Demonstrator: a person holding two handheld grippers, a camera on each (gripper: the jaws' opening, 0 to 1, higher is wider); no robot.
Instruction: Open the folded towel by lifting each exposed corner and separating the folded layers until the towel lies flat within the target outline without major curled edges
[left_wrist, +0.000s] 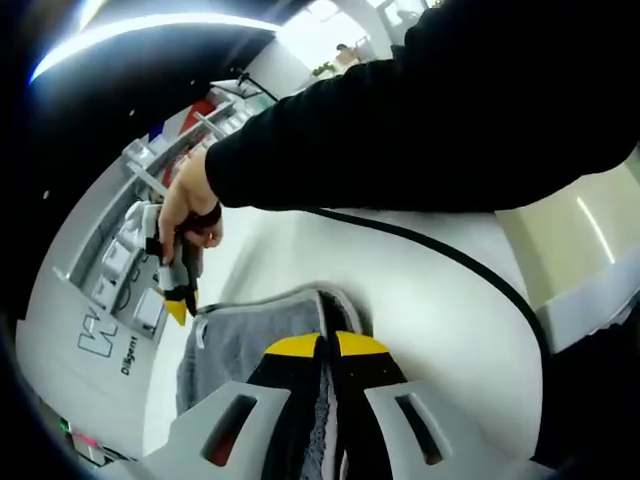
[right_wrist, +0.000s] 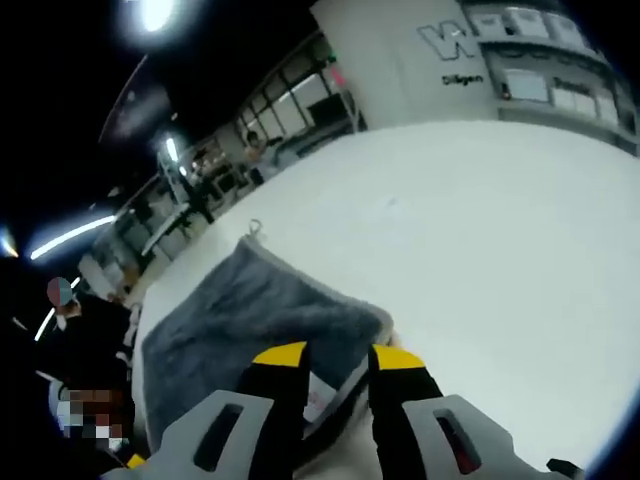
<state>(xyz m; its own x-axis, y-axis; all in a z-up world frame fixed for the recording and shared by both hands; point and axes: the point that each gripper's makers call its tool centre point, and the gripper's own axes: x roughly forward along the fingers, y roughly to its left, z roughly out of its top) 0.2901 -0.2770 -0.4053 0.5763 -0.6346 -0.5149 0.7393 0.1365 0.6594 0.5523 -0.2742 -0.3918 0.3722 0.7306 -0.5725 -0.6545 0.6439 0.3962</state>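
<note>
While the grey towel lies on the white counter with its layers doubled over one another, the job looks to be in its early-to-middle part: an edge has been taken up, but nothing reads as spread flat, and no target outline can be made out on the counter. In the left gripper view the towel sits just ahead of the left gripper, whose yellow-tipped fingers are pressed nearly together with a strip of grey cloth pinched between them, so that gripper appears to be clamped on a towel edge.

In the right gripper view the right gripper has its fingers spread apart, poised over the near corner of the towel, where a pale label shows between them; they look released, gripping nothing. A small hanging loop sticks up at the far corner.

Across the left gripper view a black-sleeved arm reaches over the counter, its hand wrapped round the right gripper's handle and angled down toward the far end of the towel. Unfolding the remaining layers and smoothing the edges is judged still to come.
</note>
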